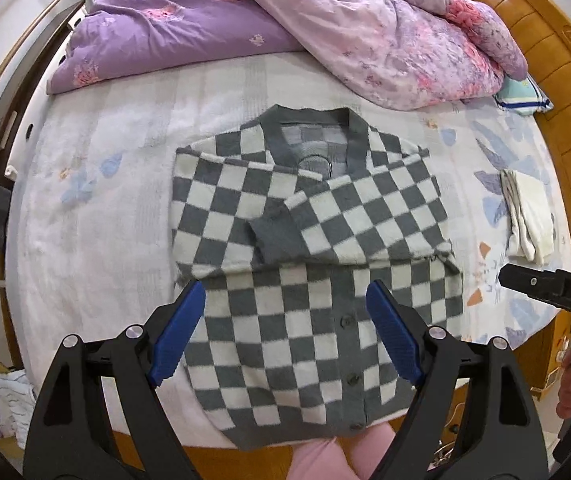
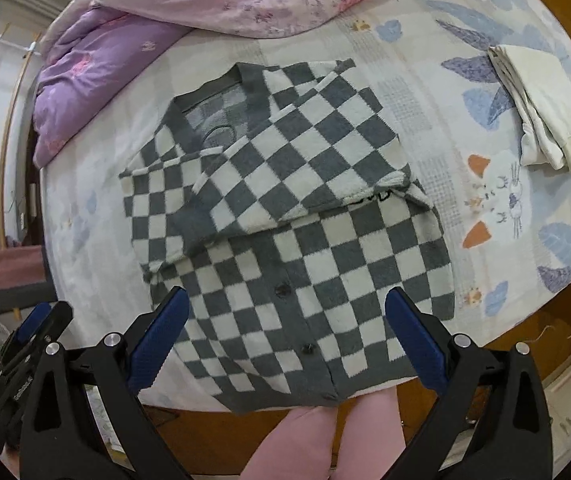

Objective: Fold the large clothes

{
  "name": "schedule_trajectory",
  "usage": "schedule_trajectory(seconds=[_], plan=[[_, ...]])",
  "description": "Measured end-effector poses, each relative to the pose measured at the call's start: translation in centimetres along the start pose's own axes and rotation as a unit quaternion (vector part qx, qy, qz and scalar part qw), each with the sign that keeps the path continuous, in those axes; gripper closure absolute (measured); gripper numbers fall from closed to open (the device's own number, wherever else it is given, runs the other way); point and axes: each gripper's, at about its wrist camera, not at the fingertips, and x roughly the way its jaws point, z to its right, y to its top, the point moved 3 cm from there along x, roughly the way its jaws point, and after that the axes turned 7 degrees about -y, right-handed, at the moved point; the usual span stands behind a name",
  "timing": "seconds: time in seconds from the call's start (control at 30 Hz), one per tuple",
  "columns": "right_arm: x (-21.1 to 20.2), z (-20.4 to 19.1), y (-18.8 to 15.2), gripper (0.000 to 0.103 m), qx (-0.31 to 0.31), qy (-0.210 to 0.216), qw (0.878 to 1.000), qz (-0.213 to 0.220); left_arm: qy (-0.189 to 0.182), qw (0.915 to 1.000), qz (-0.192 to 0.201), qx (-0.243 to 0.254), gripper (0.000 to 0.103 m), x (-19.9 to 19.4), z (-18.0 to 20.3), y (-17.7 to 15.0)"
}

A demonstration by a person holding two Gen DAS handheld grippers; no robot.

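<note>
- Both tongs were released, nothing between the pads: left gripper [image 1: 285,332], right gripper [image 2: 285,340], each aimed steeply down over the cardigan's hem.
- Checkered cardigan [image 1: 309,248] lay flat at the bed's [image 1: 85,220] near edge, sleeves crossed over the chest, long axis running away toward the quilt [image 1: 285,20].
- Hem corners sat closest to both grippers; judged next grab there.
</note>
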Motion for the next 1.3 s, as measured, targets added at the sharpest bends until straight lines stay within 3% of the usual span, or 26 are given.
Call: schedule_trajectory(seconds=[0.3, 0.47, 0.63, 0.77, 0.9, 0.97, 1.13, 1.2, 1.3], plan=[[4.1, 0.6, 7.4, 0.008, 0.012, -0.016, 1.000, -0.023, -0.001, 0.9971, -0.031, -0.069, 0.019, 6.3, -5.1, 5.4], [7.2, 1.6, 11.6, 0.008, 0.006, -0.043, 0.998, -0.040, 0.006, 0.9900, -0.055, -0.130, 0.020, 11.5, -9.7, 8.9], [9.9, 2.8, 14.6, 0.008, 0.008, -0.056, 0.997, -0.057, -0.013, 0.9824, -0.060, -0.177, 0.020, 15.6, -13.2, 12.0], [11.5, 3.1, 16.3, 0.008, -0.001, -0.072, 0.995, -0.064, -0.062, 0.9837, -0.031, -0.166, 0.031, 18.3, -15.0, 14.7], [12.9, 2.7, 17.4, 0.008, -0.044, -0.089, 0.993, -0.062, -0.024, 0.9865, -0.046, -0.156, 0.031, 22.6, -17.9, 17.1], [13.2, 2.7, 17.9, 0.008, -0.052, -0.094, 0.993, -0.052, -0.026, 0.9859, -0.047, -0.158, 0.031, 24.5, -19.2, 17.8], [14.7, 4.0, 19.3, 0.008, -0.036, -0.084, 0.994, -0.059, 0.002, 0.9783, -0.088, -0.187, 0.031, 29.3, -23.1, 18.4], [15.1, 4.4, 20.0, 0.008, -0.030, -0.083, 0.995, -0.052, 0.017, 0.9773, -0.103, -0.184, 0.037, 30.8, -23.9, 18.4], [16.4, 5.3, 21.7, 0.008, -0.021, -0.088, 0.995, -0.045, 0.011, 0.9799, -0.117, -0.161, 0.045, 31.9, -24.2, 18.5]])
